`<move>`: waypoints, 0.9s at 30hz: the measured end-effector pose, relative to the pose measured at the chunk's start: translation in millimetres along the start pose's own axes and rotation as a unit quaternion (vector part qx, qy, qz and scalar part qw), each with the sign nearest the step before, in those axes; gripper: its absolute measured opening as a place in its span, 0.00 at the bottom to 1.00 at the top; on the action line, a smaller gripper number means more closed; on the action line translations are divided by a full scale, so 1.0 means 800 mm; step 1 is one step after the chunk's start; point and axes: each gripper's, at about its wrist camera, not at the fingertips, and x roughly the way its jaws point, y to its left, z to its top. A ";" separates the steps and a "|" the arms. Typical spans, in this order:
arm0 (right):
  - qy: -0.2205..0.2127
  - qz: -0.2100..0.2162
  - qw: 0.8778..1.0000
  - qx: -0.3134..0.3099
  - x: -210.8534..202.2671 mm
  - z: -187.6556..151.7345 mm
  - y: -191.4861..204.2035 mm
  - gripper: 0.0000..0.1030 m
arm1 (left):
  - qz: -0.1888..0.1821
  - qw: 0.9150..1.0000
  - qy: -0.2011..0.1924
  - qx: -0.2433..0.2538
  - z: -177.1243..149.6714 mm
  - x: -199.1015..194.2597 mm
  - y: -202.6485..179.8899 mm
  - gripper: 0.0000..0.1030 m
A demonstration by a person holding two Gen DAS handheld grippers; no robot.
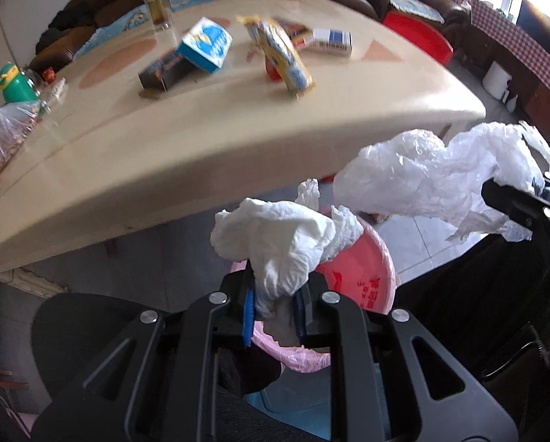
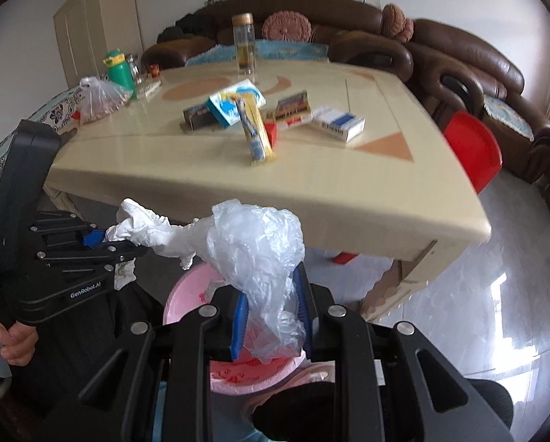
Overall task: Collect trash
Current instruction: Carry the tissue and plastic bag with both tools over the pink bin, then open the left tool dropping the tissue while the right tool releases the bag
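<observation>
My left gripper (image 1: 273, 305) is shut on a crumpled white tissue (image 1: 282, 235) and holds it just above the pink-lined trash bin (image 1: 363, 280). My right gripper (image 2: 271, 316) is shut on a crumpled clear plastic bag (image 2: 256, 235), also above the pink bin (image 2: 186, 294). In the left wrist view the plastic bag (image 1: 422, 173) hangs to the right, held by the right gripper (image 1: 514, 202). In the right wrist view the left gripper (image 2: 101, 241) with the tissue (image 2: 146, 228) is at left, close beside the bag.
The beige table (image 2: 311, 191) carries a blue-white box (image 2: 234, 105), a dark box (image 2: 197, 116), a yellow noodle packet (image 2: 256, 132), cigarette packs (image 2: 339, 123), a glass jar (image 2: 243, 44), a green bottle (image 2: 118, 68) and a bagged item (image 2: 98, 99). Brown sofa (image 2: 459, 59) and a red stool (image 2: 473, 147) stand behind.
</observation>
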 end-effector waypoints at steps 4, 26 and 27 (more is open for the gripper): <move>0.026 0.003 1.000 0.004 0.021 -0.008 -0.005 0.22 | -0.003 1.000 0.025 0.003 -0.007 0.024 -0.001 0.17; 0.202 0.010 0.979 -0.003 0.205 -0.037 -0.011 0.23 | -0.048 0.978 0.193 -0.056 -0.014 0.188 0.016 0.17; 0.212 0.014 0.977 -0.003 0.214 -0.042 -0.011 0.23 | -0.045 0.977 0.200 -0.056 -0.015 0.196 0.016 0.17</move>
